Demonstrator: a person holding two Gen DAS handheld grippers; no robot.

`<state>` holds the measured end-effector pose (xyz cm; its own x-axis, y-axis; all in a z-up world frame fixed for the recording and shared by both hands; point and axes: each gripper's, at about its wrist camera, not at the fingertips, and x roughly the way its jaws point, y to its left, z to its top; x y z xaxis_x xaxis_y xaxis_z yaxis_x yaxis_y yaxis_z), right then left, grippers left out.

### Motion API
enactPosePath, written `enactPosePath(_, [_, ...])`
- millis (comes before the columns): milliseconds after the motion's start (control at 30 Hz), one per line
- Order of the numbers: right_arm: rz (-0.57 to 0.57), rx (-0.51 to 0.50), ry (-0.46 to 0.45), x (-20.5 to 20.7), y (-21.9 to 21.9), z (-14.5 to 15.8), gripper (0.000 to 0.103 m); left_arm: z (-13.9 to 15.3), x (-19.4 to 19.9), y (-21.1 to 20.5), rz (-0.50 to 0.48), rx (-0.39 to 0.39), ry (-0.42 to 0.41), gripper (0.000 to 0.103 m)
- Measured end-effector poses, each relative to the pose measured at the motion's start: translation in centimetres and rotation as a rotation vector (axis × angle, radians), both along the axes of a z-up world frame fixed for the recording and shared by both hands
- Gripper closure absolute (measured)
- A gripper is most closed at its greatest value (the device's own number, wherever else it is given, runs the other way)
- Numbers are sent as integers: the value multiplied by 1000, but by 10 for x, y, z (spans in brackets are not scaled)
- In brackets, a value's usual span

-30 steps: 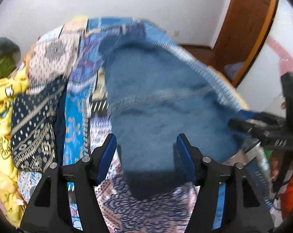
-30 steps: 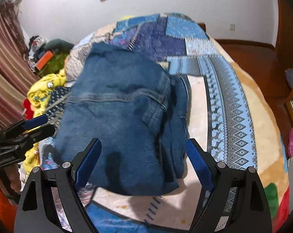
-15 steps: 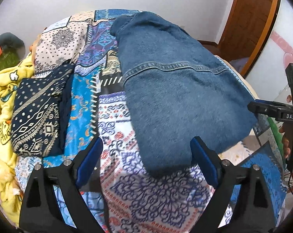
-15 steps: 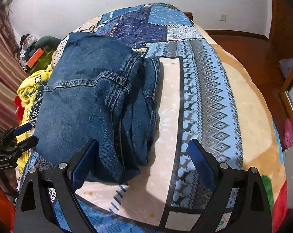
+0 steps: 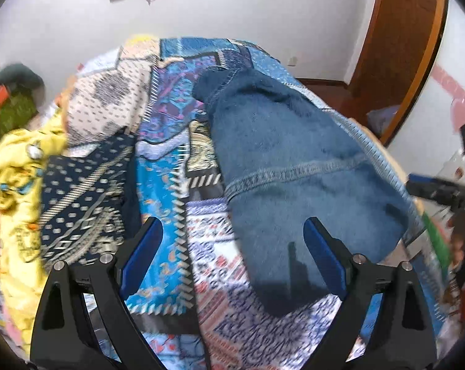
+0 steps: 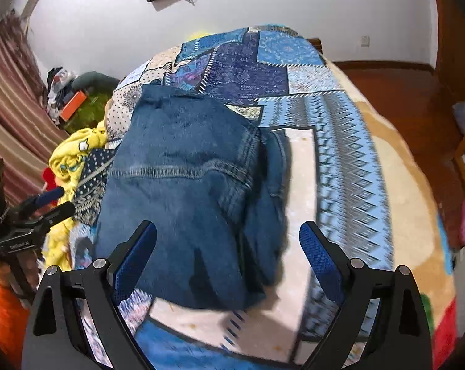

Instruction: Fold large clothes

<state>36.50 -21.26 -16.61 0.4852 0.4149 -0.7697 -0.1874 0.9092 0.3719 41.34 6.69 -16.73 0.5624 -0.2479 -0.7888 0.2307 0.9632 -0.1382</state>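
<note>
A folded blue denim garment (image 5: 294,178) lies on the patterned bedspread (image 5: 167,191); in the right wrist view the garment (image 6: 183,191) fills the middle, with folded layers bunched on its right side. My left gripper (image 5: 232,246) is open and empty, above the garment's near left edge. My right gripper (image 6: 228,248) is open and empty, above the garment's near edge. The right gripper shows at the right edge of the left wrist view (image 5: 439,191); the left gripper shows at the left edge of the right wrist view (image 6: 44,206).
A folded dark dotted cloth (image 5: 84,197) and a yellow garment (image 5: 13,178) lie at the bed's left. Clutter and a striped curtain (image 6: 7,117) stand at the far left. A wooden door (image 5: 399,40) and wooden floor (image 6: 396,92) are to the right.
Both grippers have let go of the denim and opened wide a second ago. Since then both views have shifted slightly; the garment stays flat on the bed.
</note>
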Motion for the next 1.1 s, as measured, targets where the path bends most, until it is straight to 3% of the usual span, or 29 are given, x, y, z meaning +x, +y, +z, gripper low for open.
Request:
enactPosePath(300, [14,48,120,53,6,-44,10,-60,70,5,-13,-235,234,10])
enactPosePath(500, [46,137,211,81,-6,-70,10,-84,99,-5,-57,-357,304,10])
enactPosePath(600, [75,168,210,87,-6,-77,10,-92,107,-9,-67,-408,333,8])
enactPosePath(733, [68,242,201,90,-9,-78,12,-92,110,-13,-77,-427,313,8])
enactPosePath(800, [49,271,203,91,-9,-79,20,-91,111,-15,-69,-438,303,14])
enactPosePath(833, [37,294,211,91,-9,-79,26,-89,113,-17,-74,-452,305,24])
enactPosePath(1000, [15,303,208,88,-10,-68,57,-80,117,-22,-50,-446,308,35])
enactPosePath(1100, [10,291,184,80,-8,-50,66,-64,111,-21,-57,-489,277,52])
